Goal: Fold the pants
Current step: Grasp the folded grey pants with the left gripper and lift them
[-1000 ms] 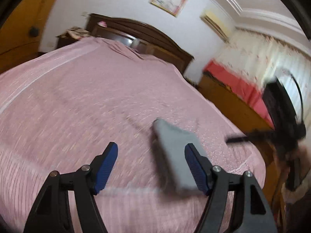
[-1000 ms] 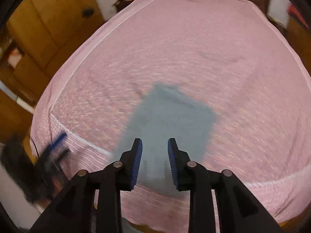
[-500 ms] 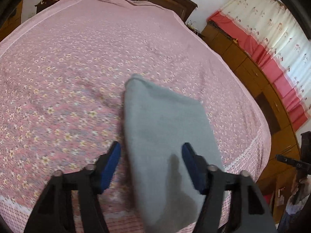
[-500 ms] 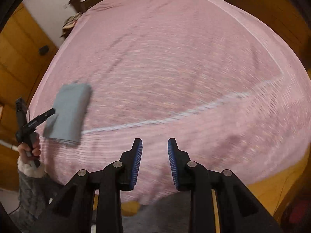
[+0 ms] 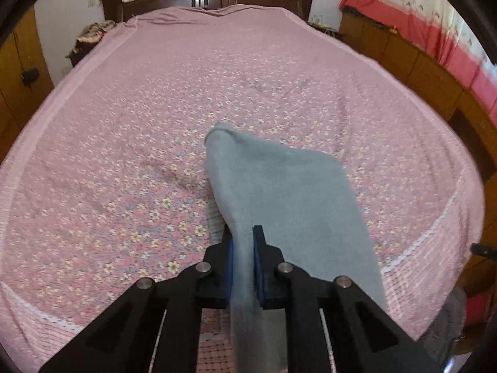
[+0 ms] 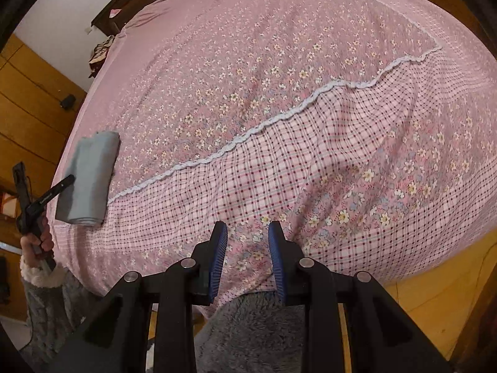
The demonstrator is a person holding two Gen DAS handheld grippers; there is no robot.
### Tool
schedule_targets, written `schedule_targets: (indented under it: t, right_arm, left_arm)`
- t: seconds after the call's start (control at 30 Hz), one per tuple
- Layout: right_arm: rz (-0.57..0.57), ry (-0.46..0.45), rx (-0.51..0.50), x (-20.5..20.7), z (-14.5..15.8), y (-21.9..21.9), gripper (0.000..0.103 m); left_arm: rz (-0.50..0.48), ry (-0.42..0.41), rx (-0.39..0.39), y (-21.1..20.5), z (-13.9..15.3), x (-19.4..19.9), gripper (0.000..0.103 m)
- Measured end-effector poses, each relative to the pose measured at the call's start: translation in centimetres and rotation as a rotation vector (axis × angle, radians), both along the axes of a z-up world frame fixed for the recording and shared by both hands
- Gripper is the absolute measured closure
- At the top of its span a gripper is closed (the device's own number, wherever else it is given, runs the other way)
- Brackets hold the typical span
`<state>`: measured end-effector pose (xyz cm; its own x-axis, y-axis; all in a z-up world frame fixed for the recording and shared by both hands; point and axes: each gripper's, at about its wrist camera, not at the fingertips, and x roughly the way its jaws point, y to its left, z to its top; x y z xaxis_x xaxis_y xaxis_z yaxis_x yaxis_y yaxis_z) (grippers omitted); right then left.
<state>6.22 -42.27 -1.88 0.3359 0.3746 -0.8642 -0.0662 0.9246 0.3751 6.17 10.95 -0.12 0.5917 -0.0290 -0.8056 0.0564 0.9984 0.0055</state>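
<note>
Folded grey pants [image 5: 289,192] on pink bed cover [image 5: 155,124], near foot edge. L gripper [image 5: 243,259] closing, blue pads pinching near edge of bundle, prob. to lift or shift it w/o undoing folds. R gripper [image 6: 247,259] off to side over bed corner, fingers partly spread, nothing between, likely kept clear.
</note>
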Motion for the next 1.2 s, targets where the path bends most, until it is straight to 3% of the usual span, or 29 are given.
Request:
schedule_targets:
  t: [0.13, 0.23, 0.3, 0.43, 0.6, 1.03, 1.2]
  right_arm:
    - [-0.004, 0.003, 0.022, -0.5, -0.7, -0.4, 0.074]
    - [0.023, 0.018, 0.193, -0.7, -1.1, -0.9, 0.074]
    - [0.036, 0.018, 0.238, -1.0, -1.2, -0.8, 0.074]
    - [0.058, 0.006, 0.154, -1.3, -1.5, -0.2, 0.074]
    - [0.066, 0.017, 0.220, -1.7, -2.7, -0.1, 0.074]
    - [0.060, 0.028, 0.200, -2.2, -3.2, 0.1, 0.074]
    - [0.056, 0.047, 0.201, -2.4, -4.1, -0.3, 0.074]
  left_arm:
    - [-0.012, -0.013, 0.153, -1.9, 0.3, -0.6, 0.091]
    - [-0.009, -0.025, 0.195, -2.7, 0.6, -0.6, 0.091]
    - [-0.022, -0.021, 0.196, -3.0, 0.9, -0.4, 0.092]
    - [-0.045, -0.024, 0.217, -3.6, 1.9, -0.3, 0.092]
    - [-0.091, -0.044, 0.299, -4.9, 2.5, -0.6, 0.092]
    - [-0.188, -0.013, 0.133, -8.0, 5.5, 0.4, 0.092]
    - [-0.231, -0.005, 0.023, -9.9, 6.5, 1.1, 0.093]
